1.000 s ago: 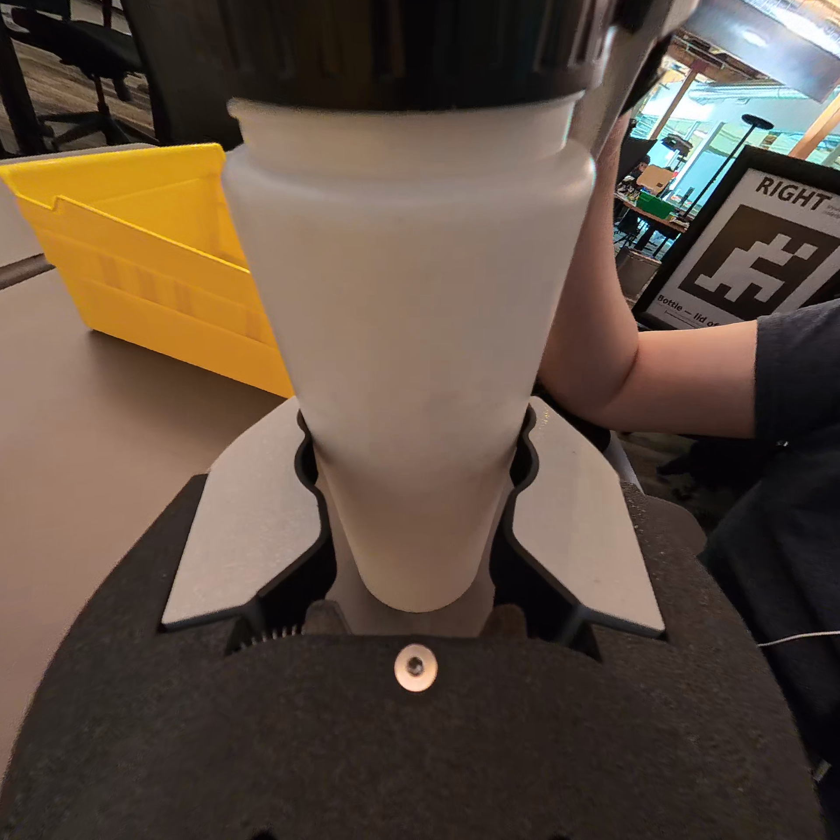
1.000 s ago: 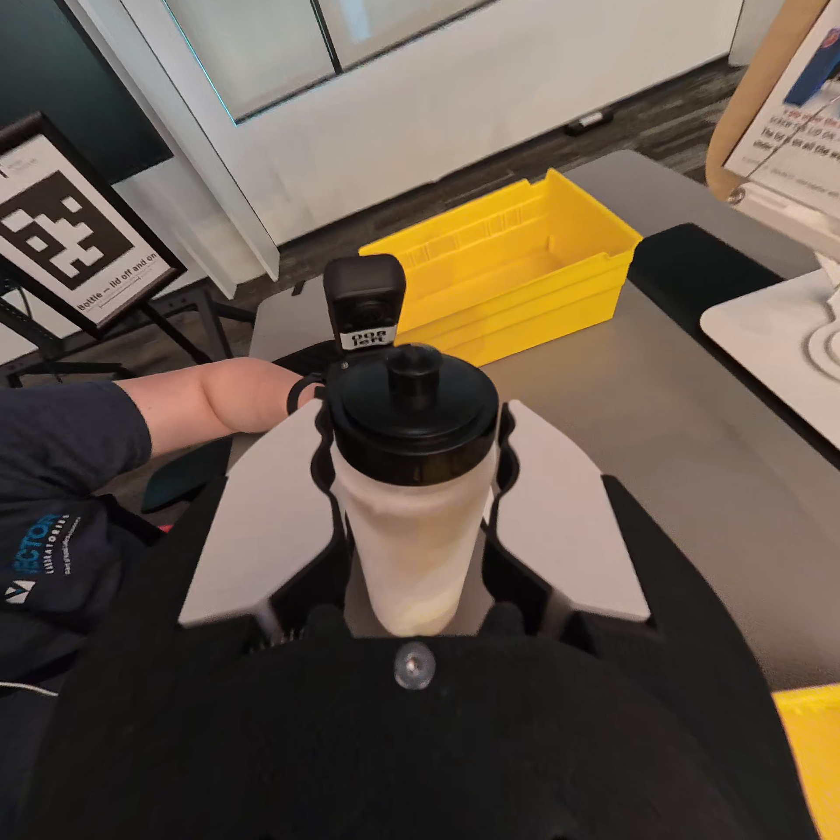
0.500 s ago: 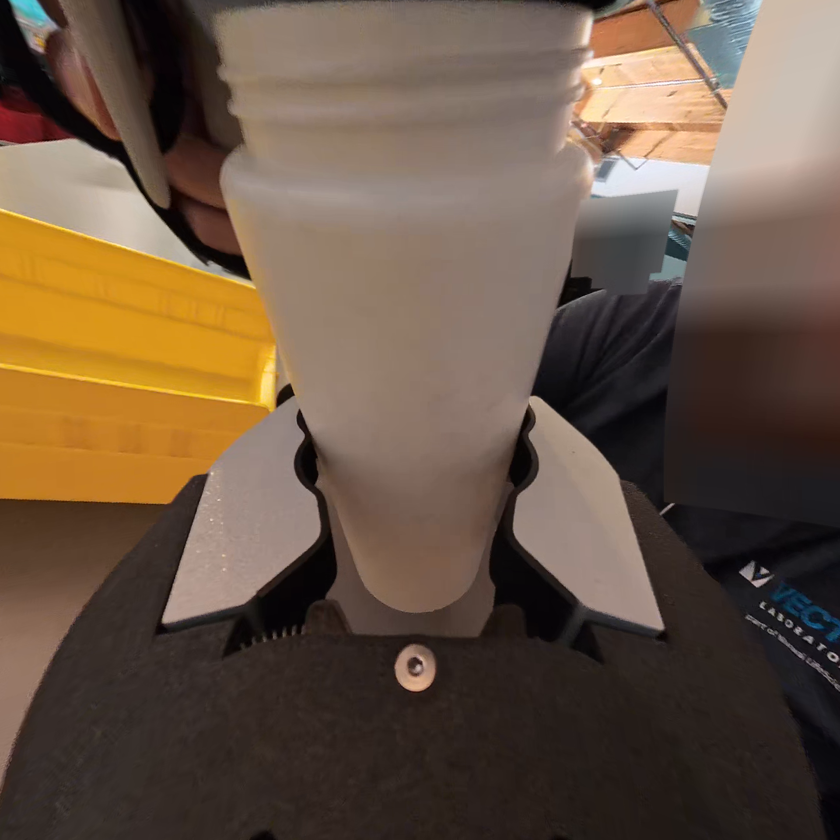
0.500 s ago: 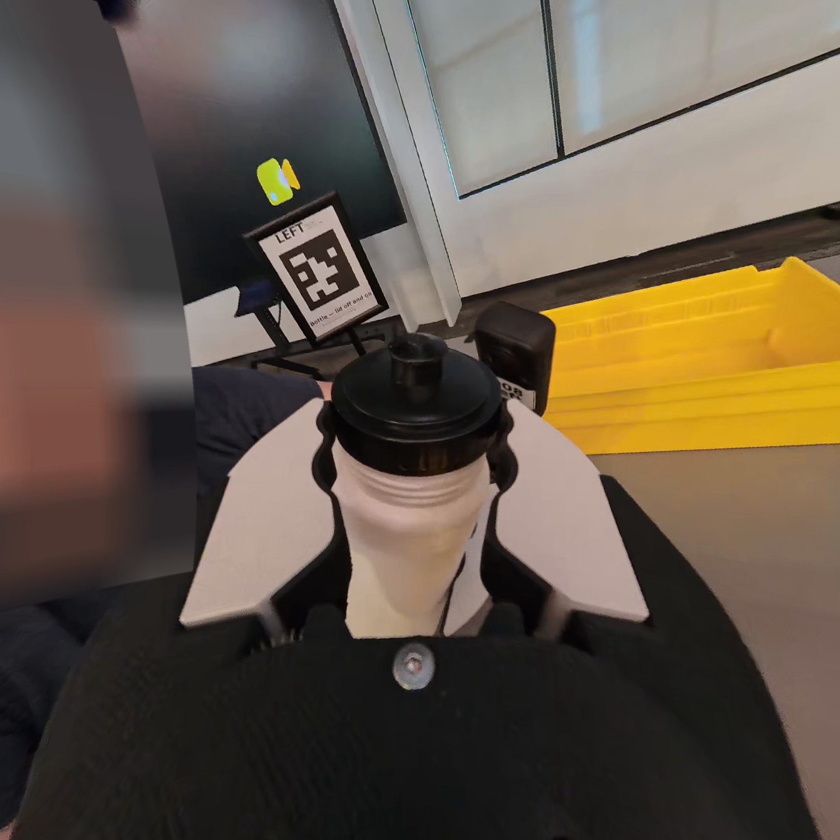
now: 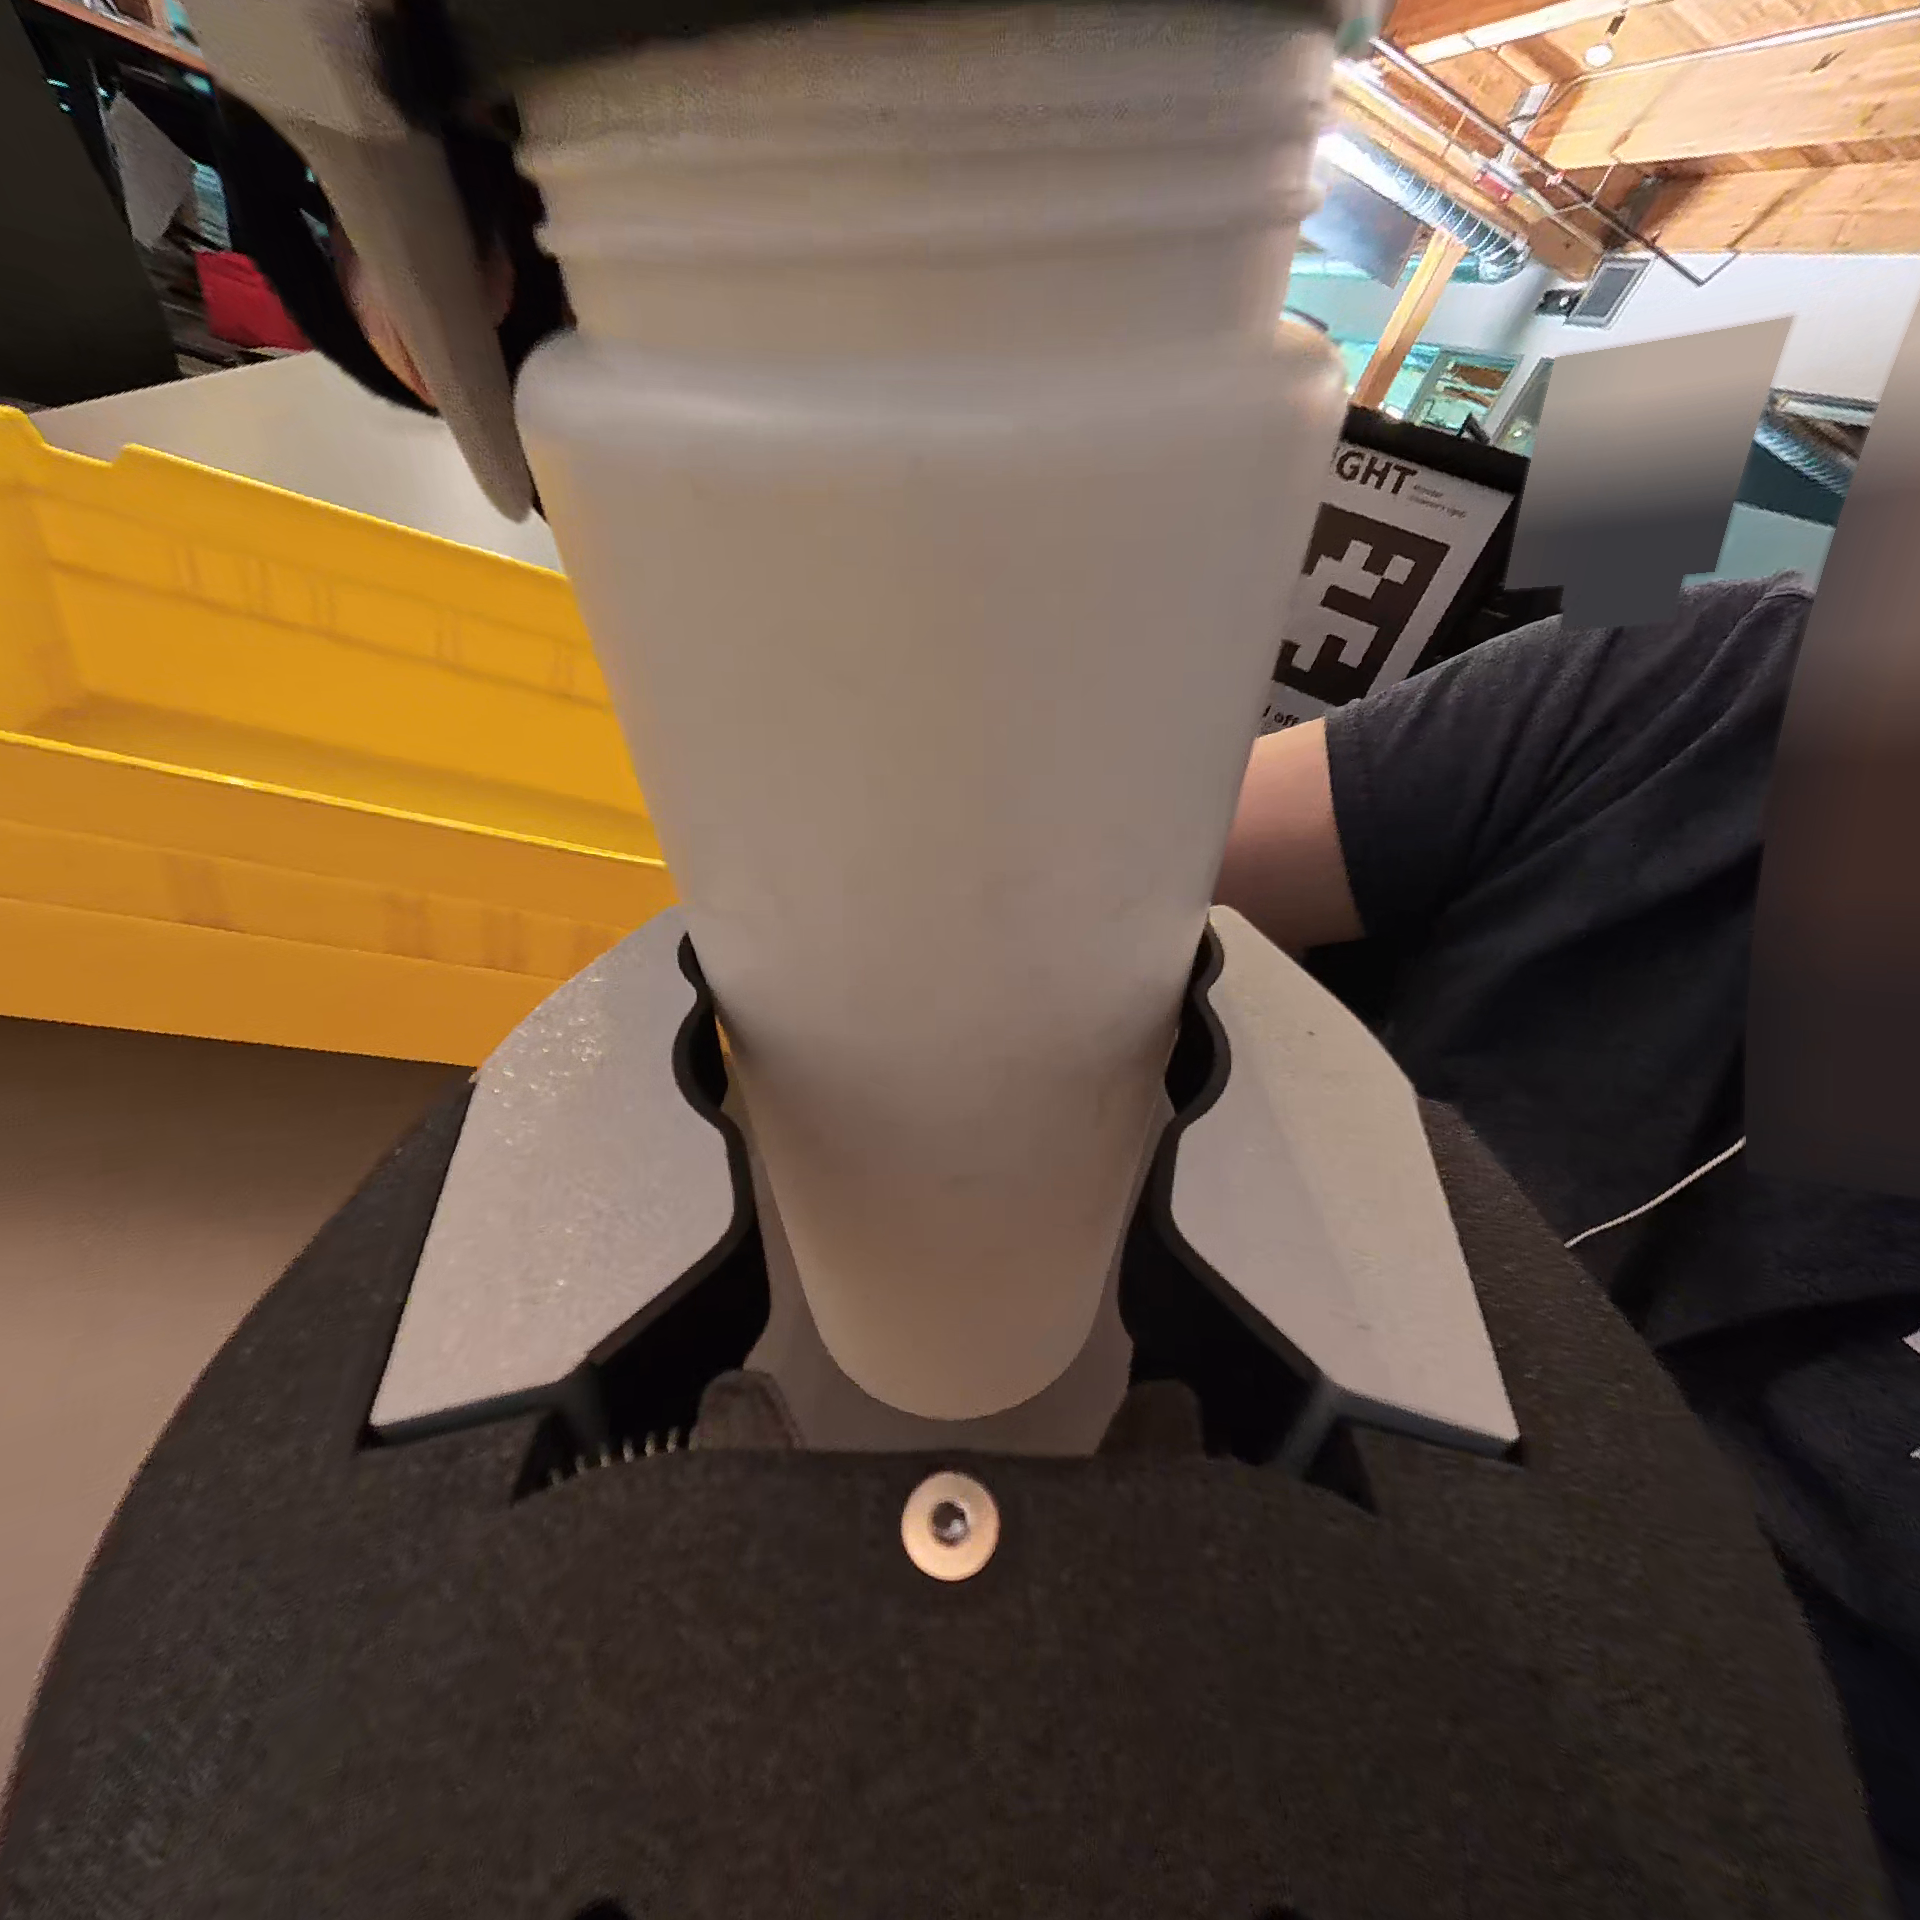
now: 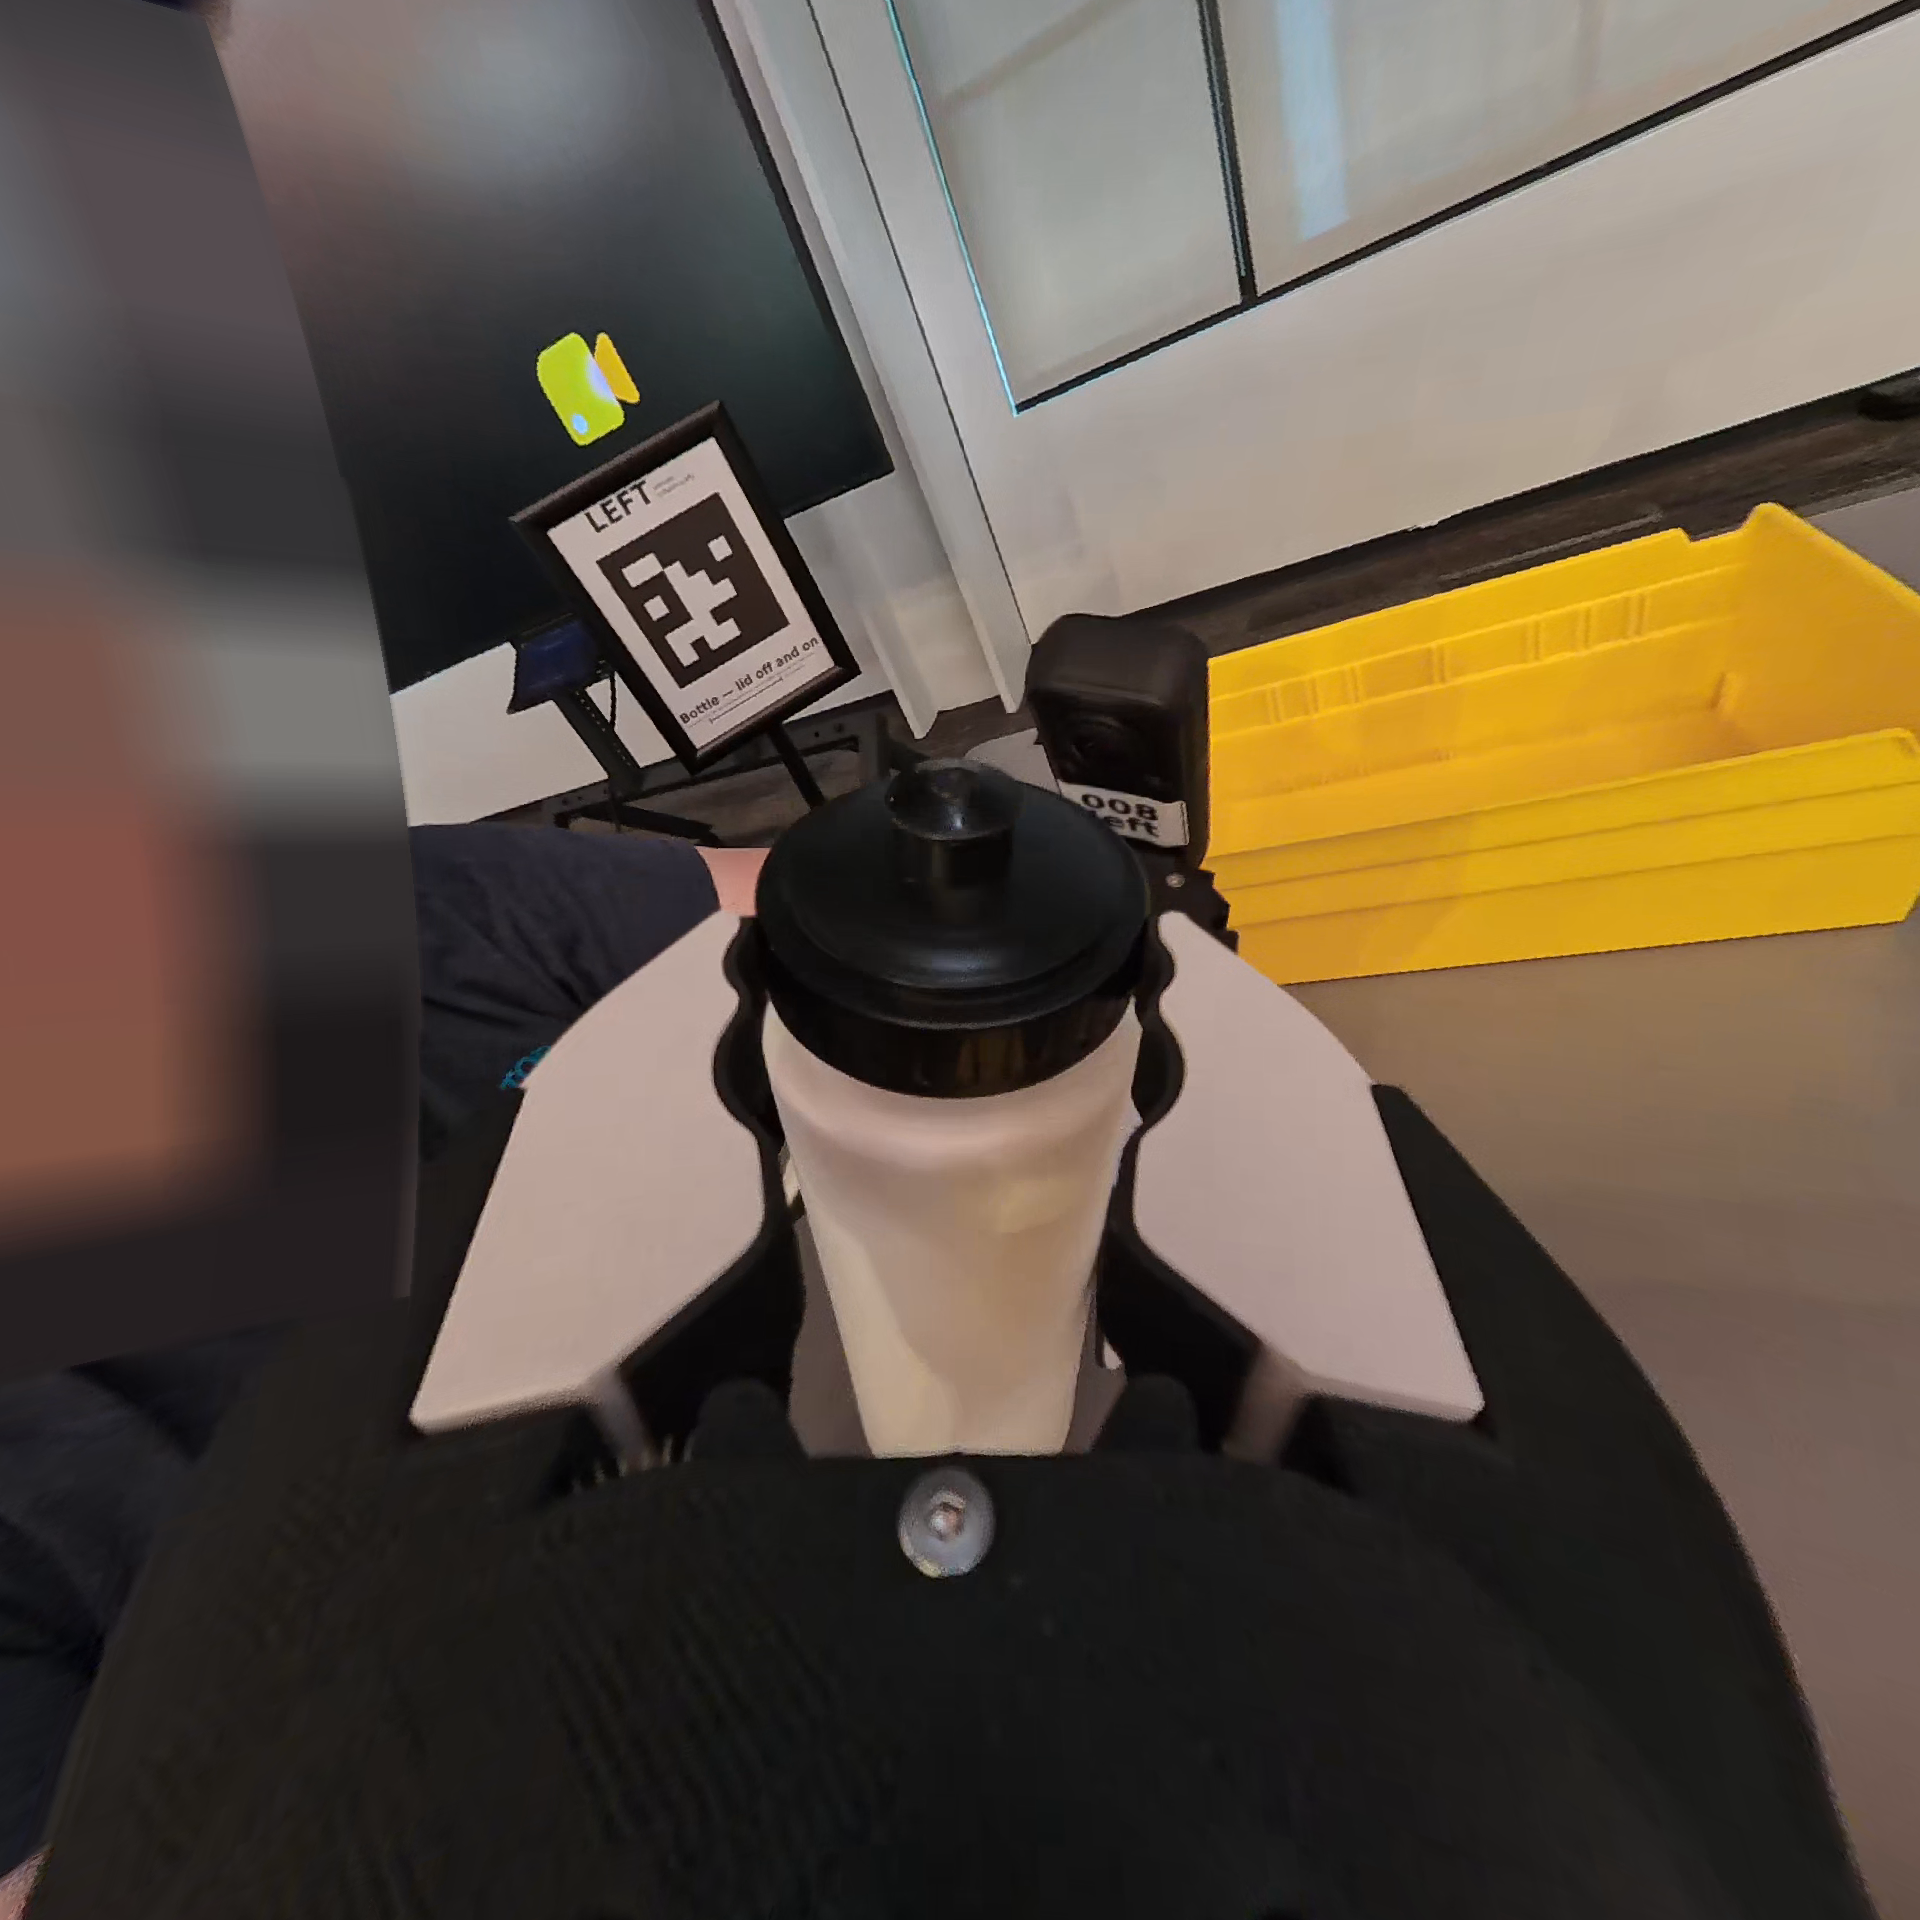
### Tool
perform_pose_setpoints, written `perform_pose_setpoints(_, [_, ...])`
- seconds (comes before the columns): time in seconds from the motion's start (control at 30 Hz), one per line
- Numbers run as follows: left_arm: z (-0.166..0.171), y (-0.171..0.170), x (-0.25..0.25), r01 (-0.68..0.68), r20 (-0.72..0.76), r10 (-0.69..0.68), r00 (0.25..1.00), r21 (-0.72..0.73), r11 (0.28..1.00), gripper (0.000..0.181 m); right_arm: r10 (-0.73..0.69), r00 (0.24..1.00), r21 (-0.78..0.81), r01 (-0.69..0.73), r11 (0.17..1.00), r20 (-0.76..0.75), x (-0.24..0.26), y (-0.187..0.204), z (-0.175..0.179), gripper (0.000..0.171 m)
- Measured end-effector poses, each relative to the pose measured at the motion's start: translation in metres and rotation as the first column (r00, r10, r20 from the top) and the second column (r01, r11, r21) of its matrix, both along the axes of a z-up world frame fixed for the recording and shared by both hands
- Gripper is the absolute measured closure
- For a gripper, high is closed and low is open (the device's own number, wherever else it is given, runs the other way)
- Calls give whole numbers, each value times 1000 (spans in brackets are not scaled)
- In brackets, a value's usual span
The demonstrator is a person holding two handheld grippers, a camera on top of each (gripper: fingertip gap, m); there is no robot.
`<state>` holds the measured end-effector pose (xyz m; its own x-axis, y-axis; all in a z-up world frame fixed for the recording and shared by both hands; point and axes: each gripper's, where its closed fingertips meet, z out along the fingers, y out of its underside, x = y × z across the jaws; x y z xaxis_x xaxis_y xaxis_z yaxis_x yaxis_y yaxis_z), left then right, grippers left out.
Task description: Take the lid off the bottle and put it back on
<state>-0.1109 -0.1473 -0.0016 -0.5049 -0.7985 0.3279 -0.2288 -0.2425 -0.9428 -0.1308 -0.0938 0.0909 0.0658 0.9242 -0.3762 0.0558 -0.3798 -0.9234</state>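
Grey table (image 6: 1662, 1143), yellow bin (image 6: 1558, 831) on it; glass partition (image 6: 1351, 156) behind.

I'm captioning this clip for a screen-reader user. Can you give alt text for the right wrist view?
The right gripper grips the black lid atop a white bottle held up off the grey table. Behind sit a yellow bin, the left gripper's camera and a framed marker sign.
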Motion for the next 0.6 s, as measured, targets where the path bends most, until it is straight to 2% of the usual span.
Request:
perform_pose_setpoints(0.2, [-8, 1, 1, -14, -34, 15, 999, 41, 999, 96, 13, 999, 9, -14, 1000, 42, -3, -2, -8, 101])
perform_pose_setpoints(0.33, [-13, 8, 3, -49, -60, 52, 997, 56, 997, 96, -33, 997, 23, 31, 999, 76, 1, 3, -11, 101])
perform_pose_setpoints(0.5, [-15, 14, 5, -76, -74, 80, 994, 49, 996, 96, -126, 991, 8, 126, 992, 48, 2, 15, -4, 96])
perform_pose_setpoints(0.6, [-15, 16, 5, -83, -73, 85, 994, 36, 996, 96, -142, 988, 2, 142, 990, 60, 2, 18, -6, 99])
